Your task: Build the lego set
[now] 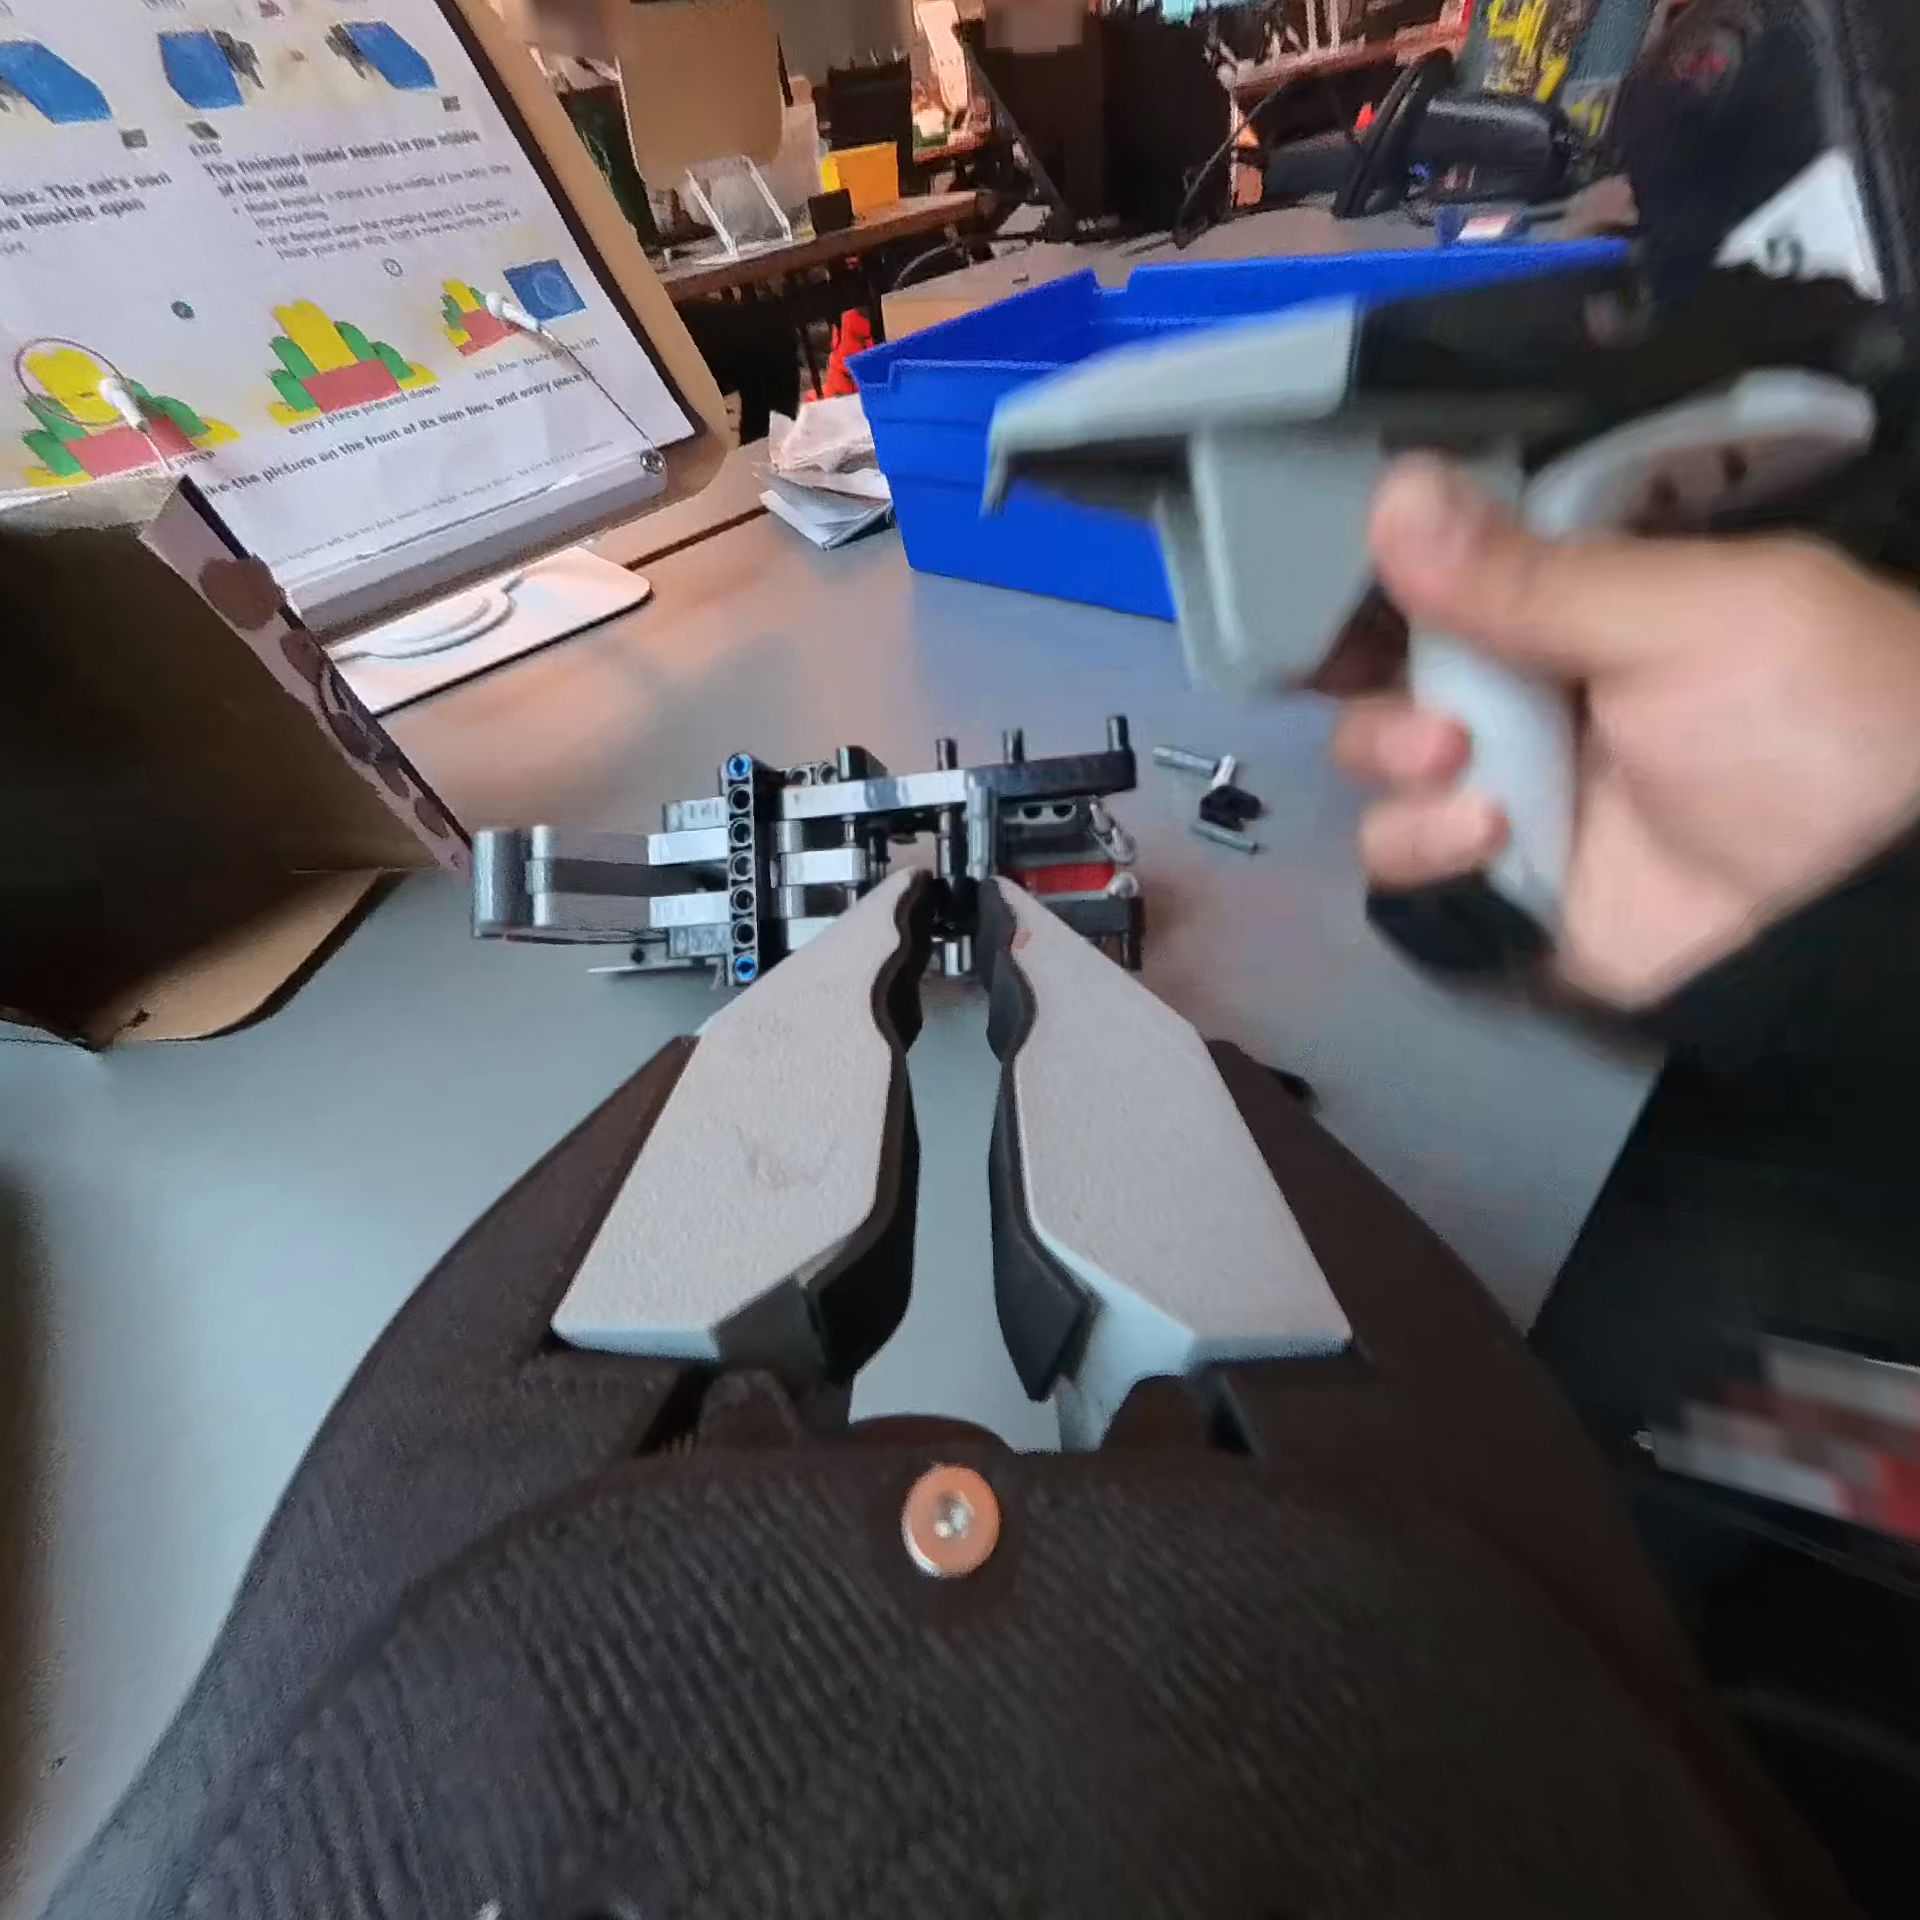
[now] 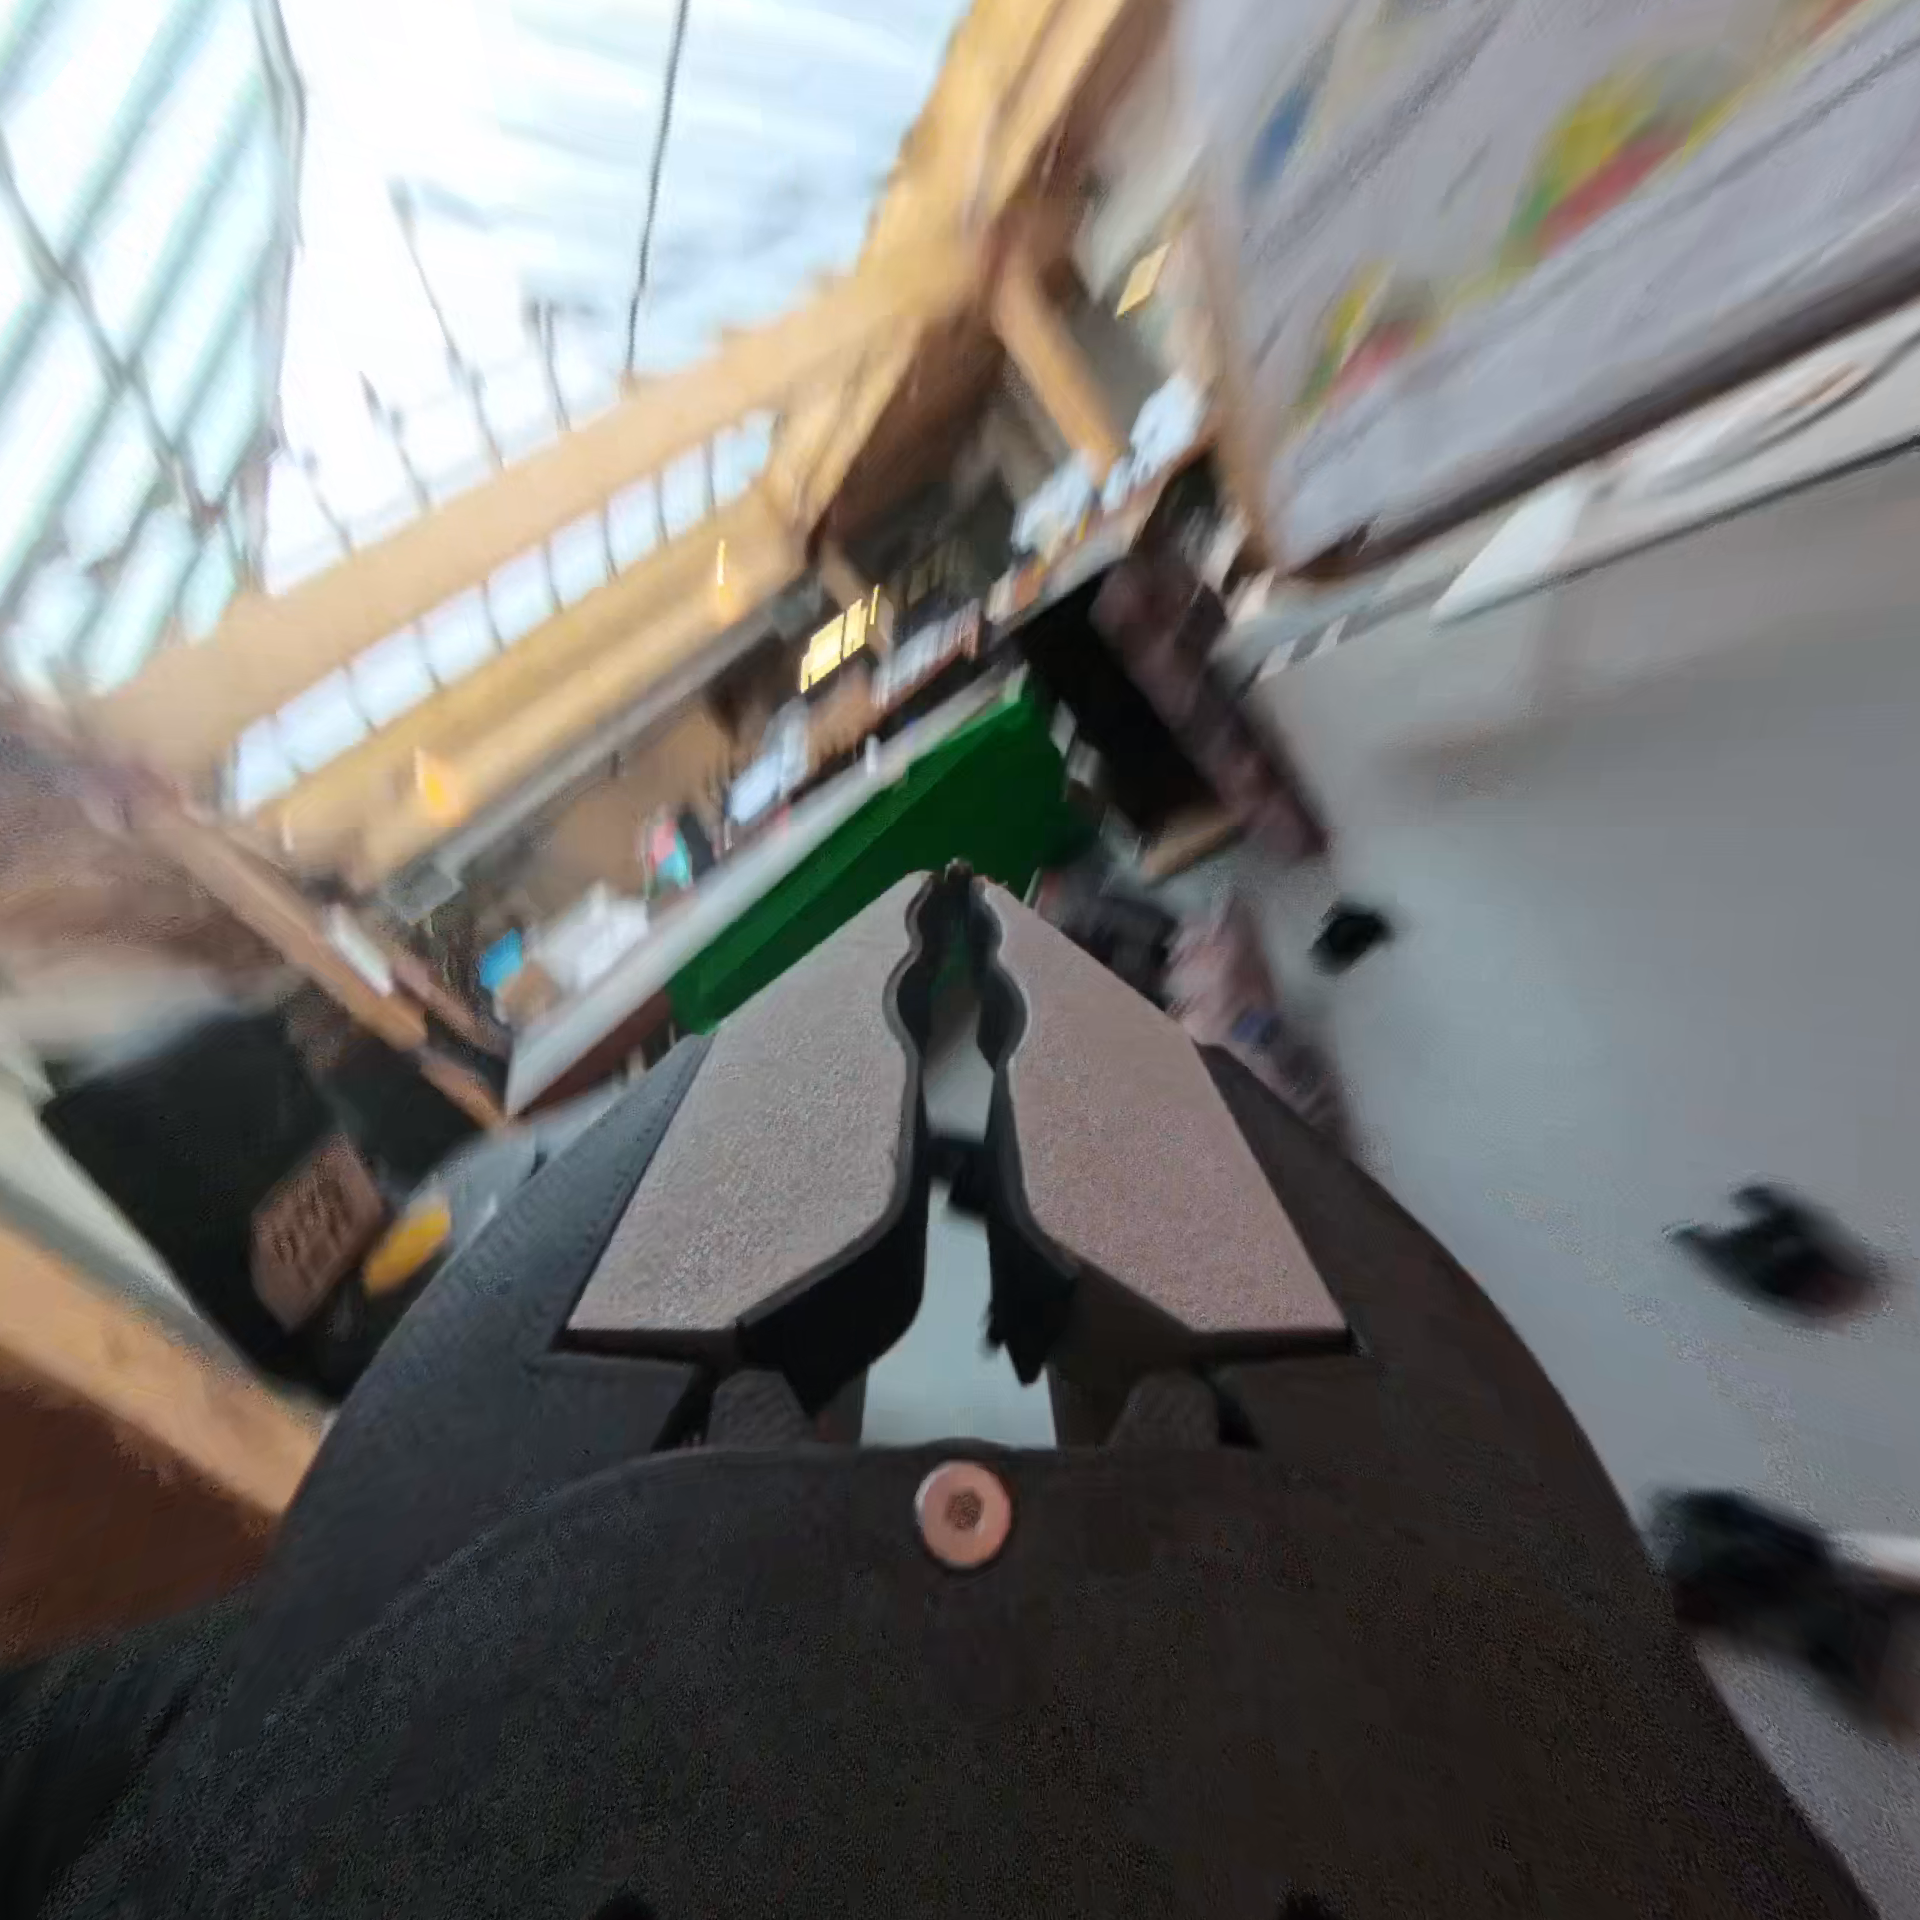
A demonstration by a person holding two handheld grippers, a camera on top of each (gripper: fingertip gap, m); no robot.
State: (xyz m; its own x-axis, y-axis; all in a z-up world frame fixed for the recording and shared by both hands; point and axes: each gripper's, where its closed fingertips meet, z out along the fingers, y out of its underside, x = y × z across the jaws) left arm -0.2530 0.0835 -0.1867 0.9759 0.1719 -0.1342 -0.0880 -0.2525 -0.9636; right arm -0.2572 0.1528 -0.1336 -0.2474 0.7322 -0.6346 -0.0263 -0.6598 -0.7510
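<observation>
Left gripper [image 1: 951, 899] clamped on a black pin of the grey-black lego model [image 1: 831, 862], mid grey table [image 1: 312, 1143]. Cardboard box [image 1: 177, 769] close left, blue plastic bin [image 1: 1039, 520] behind. Right gripper [image 2: 954, 894] pinching a small dark piece [image 2: 954, 878], lifted, view blurred.

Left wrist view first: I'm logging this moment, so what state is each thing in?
Left gripper: shut on the model.
Model: part-built, lying on the table.
Loose pins: on the table, unattached.
Blue bin: open-topped, contents hidden.
Right gripper: raised, shut on a small dark piece.
</observation>
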